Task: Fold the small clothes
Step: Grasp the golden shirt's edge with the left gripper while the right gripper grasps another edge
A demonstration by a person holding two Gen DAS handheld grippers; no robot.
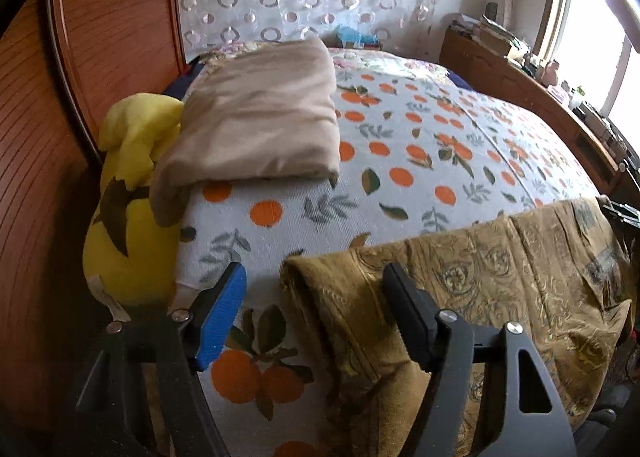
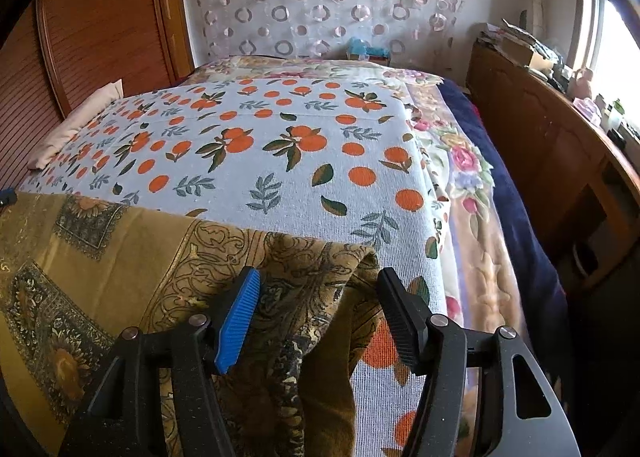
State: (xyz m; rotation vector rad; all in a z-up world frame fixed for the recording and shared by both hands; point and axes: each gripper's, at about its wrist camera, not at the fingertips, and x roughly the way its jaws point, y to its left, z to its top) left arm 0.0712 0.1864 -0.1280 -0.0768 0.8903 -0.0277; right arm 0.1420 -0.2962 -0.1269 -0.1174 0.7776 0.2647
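Note:
An olive-gold patterned cloth lies spread across the near edge of the bed, over an orange-print cover. My left gripper is open and straddles the cloth's left folded edge: the blue pad is over the cover, the black pad over the cloth. My right gripper is open around the bunched right corner of the same cloth, which hangs down between the jaws. I see neither pair of pads pressing on the fabric.
A folded beige blanket and a yellow plush toy sit at the bed's left side against a wooden wardrobe. A floral blanket edges the cover on the right. A wooden cluttered shelf runs under the window.

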